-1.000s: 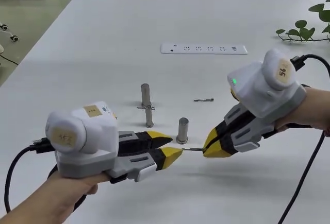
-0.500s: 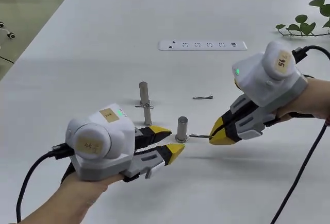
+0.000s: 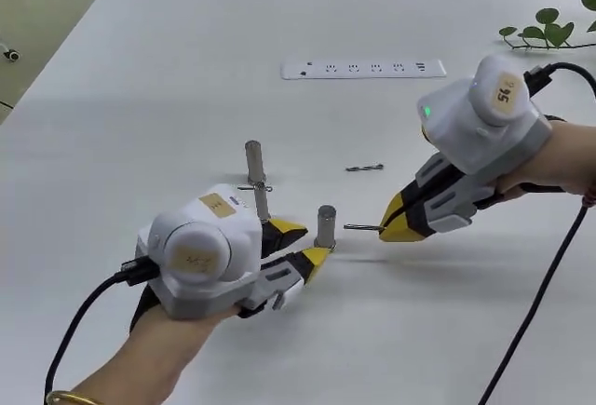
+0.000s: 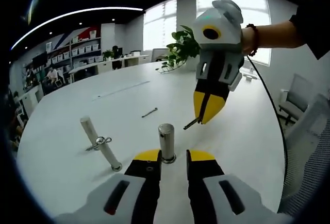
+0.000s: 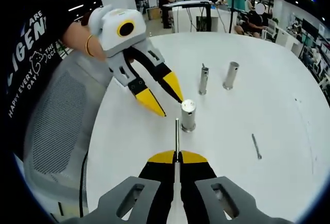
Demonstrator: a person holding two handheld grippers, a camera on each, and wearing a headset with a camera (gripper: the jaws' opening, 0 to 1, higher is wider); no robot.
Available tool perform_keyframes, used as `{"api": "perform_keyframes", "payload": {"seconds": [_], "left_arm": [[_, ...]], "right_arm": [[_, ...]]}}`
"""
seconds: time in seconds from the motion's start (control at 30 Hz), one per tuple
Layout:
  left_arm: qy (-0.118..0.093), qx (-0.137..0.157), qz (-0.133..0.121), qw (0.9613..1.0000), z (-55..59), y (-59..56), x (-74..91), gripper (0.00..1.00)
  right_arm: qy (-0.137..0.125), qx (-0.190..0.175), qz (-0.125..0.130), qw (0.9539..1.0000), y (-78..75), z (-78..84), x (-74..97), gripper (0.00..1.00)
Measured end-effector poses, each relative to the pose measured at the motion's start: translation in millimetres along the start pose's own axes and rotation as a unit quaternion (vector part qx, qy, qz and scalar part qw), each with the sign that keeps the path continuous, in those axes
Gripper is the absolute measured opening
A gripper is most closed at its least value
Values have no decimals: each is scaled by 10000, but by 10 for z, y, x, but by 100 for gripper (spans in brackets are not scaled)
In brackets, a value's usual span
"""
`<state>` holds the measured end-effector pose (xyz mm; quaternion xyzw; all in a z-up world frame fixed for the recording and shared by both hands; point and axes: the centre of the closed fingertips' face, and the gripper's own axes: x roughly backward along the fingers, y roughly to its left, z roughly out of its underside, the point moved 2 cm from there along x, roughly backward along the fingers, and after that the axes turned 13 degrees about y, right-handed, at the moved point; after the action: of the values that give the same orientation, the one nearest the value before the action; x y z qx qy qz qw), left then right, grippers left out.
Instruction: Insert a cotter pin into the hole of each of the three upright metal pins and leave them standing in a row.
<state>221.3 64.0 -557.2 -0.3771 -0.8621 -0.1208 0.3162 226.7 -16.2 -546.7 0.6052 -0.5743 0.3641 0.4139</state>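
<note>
Steel, upright: the nearest metal pin (image 3: 326, 226) stands between the parted jaw tips of the left gripper (image 3: 313, 241) — nothing gripped. Beside that pin, the right gripper (image 3: 386, 229) is clamped on a cotter pin (image 3: 361, 227) — its tip points at the pin and stops just short of it.

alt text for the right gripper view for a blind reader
The right gripper, shut on a cotter pin, aims it at the nearest upright metal pin. The open left gripper sits beside it; two more pins stand behind.

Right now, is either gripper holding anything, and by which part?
Right gripper pinches a cotter pin by one end; left gripper holds nothing.
</note>
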Motion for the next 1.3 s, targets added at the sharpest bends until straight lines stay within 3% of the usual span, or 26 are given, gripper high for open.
{"api": "perform_keyframes", "payload": {"seconds": [0.47,1.3], "left_arm": [[127,290,-113,9994,35,65,-226,15],[234,75,-387,9989,30,79,-373,11]], "right_arm": [[-51,18,-27,10000,-110,-27,-37,0],[-56,248,-6,9997,-188,-70,-36,0]]}}
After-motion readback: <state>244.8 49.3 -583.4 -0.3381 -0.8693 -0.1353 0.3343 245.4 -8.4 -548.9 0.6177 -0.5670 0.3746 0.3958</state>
